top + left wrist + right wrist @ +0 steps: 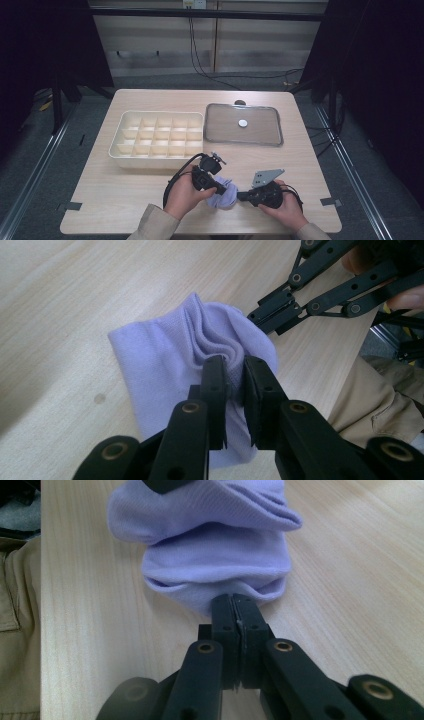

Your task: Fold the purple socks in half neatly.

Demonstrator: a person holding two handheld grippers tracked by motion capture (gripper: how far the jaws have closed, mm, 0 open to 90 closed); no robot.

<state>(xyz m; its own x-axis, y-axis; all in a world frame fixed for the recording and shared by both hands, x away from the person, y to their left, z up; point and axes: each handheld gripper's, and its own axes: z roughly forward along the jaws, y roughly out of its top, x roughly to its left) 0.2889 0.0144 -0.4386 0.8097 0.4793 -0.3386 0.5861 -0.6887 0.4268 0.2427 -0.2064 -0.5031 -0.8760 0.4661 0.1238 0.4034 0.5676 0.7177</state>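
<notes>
A: Where's the sock (223, 196)?

B: Near edge of the table (150, 195), between the two hands, close to the person. Lilac, bunched up, folds stacked on each other.

A: Long axis?

B: Hard to call, it's crumpled. In the high view it runs roughly left-right, from the left gripper (218, 189) to the right gripper (241, 195). In the left gripper view the flat, smoother end (145, 355) points away to the upper left, lying on the wood; the gathered folds sit at the jaws.

A: Left jaws?

B: Clenched on a ridge of folded cloth. Left gripper (234, 371) comes in from above, pads either side of the bunch, fabric squeezed in the narrow gap btw them.

A: Right?

B: Right gripper (233, 606) pinched tight, jaws nearly meeting, just a thin edge of sock caught at the tips. Rest of the sock (215, 545) bulges out beyond the tips, away from the camera. Same grip shows far off in the left gripper view, at the sock's opposite side.

A: So both on it?

B: Yes, opposite ends, sock touching the tabletop.

A: Surface, room?

B: Pale wood-grain table. Farther back, a cream divider box (157, 137) with many cells, and just beside it, to the right, a clear lid (260, 135) lying flat with a small white knob (243, 122). Grey floor, dark curtains at both sides, cables (200, 60) hanging at the back wall. Beige sleeves at bottom.
</notes>
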